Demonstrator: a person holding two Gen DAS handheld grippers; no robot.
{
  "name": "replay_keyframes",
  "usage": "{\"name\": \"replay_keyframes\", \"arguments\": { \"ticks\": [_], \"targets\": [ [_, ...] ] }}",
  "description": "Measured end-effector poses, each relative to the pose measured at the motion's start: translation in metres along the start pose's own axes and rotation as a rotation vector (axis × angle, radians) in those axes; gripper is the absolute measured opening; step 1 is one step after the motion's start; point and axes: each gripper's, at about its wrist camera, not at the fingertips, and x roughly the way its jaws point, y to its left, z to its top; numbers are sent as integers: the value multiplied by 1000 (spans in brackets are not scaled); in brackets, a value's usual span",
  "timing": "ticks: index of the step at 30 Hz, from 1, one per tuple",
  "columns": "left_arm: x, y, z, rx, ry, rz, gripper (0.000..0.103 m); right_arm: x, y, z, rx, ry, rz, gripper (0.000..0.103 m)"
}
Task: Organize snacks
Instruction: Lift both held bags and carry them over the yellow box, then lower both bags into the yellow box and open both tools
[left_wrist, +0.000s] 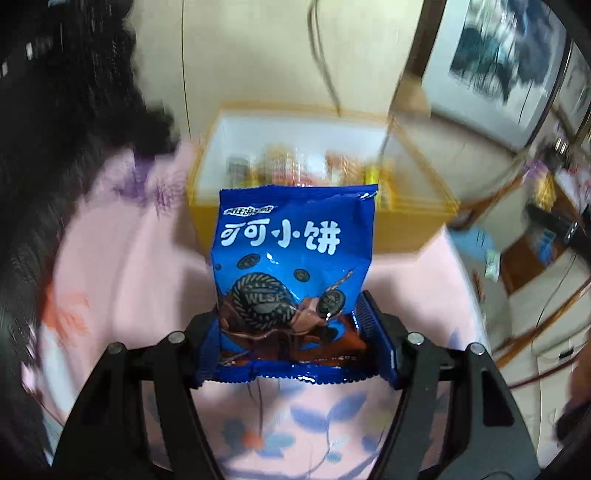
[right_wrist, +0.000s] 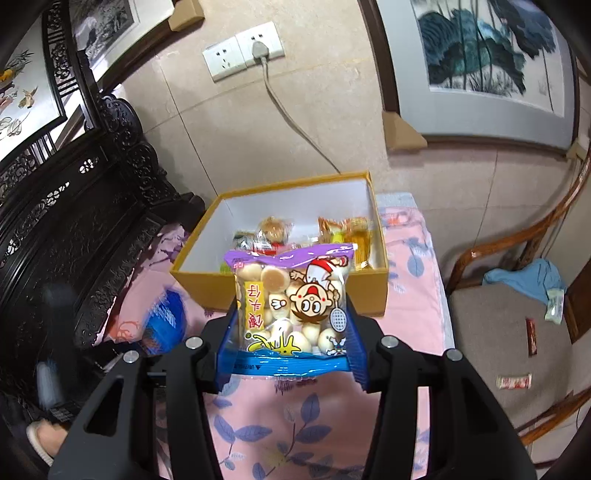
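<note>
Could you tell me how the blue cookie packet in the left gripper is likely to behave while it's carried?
The blue cookie packet stands upright, so probably puffy and fairly stiff. Its glossy film may slip. The left gripper holds only its bottom edge, so it could tilt.

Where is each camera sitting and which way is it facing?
Left wrist: sits on the left tongs, looks forward and down at a blue cookie bag they hold; black arms show.
Right wrist: sits on the right tongs, looks at a clear biscuit bag they hold; a slippered foot shows.
Shared: yellow box, pink cloth.
</note>
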Motion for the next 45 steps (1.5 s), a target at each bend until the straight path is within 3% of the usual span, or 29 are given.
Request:
{"name": "replay_keyframes", "arguments": {
  "ticks": [4, 9, 16, 18, 19, 20, 21, 22, 30, 45],
  "targets": [
    [-27, -4, 72, 12, -144, -13, 69, 3, 6, 34, -36, -58, 14, 51],
    [-25, -18, 136, 45, -217, 0, 69, 20, 13, 83, -79, -123, 24, 51],
    [18, -25, 177, 55, -184, 13, 70, 67, 5, 123, -78, -109, 2, 51],
    [32, -23, 180, 46, -163, 24, 75, 85, 1, 129, -72, -68, 4, 54],
    [41, -22, 182, 44, -144, 42, 91, 99, -1, 129, -82, -24, -16, 60],
    [47, -22, 183, 43, -122, 79, 99, 110, -4, 128, -81, 13, -41, 80],
    [52, -21, 182, 38, -111, 132, 101, 114, -7, 125, -64, 24, -51, 102],
    [55, -20, 179, 36, -105, 166, 101, 115, -12, 120, -40, 17, -46, 102],
    [47, -12, 156, -19, -62, 138, 101, 106, -21, 91, 20, 61, -74, 102],
    [4, -30, 151, 25, -122, 144, 101, 87, -11, 84, -8, 88, -121, 102]
  ]
}}
